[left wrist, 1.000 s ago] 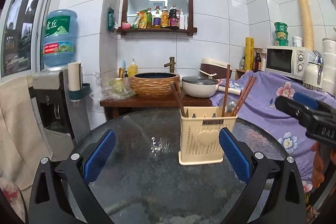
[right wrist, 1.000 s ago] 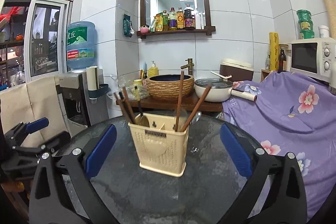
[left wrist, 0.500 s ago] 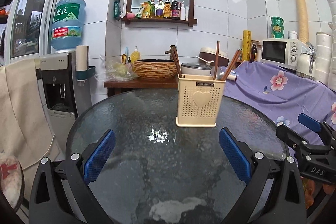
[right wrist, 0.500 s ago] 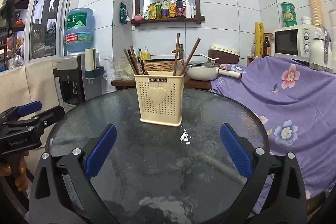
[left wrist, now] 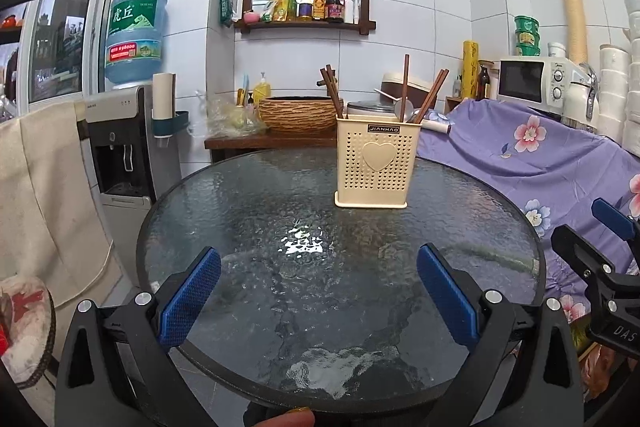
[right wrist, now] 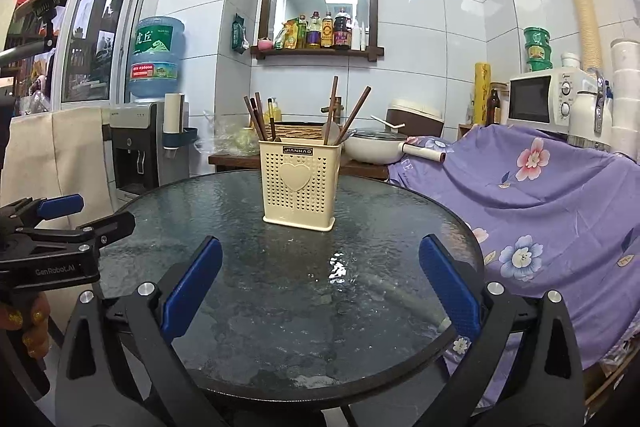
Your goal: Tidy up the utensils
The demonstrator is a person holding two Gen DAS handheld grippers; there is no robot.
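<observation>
left gripper (left wrist: pixel 318 303): black plastic frame, triangular cut-outs in each arm
left fingers (left wrist: pixel 188 301): blue pads with a fine dimpled texture
left screws: silver round heads, two on each arm
left marking: white "GenRobot.AI" on the side, read in the right wrist view
right gripper (right wrist: pixel 320 289): same black frame, silver screws
right fingers (right wrist: pixel 448 287): blue textured pads
right marking: white "DAS" on the side, read in the left wrist view
hand (right wrist: pixel 24 323): yellow glittery nail polish
</observation>
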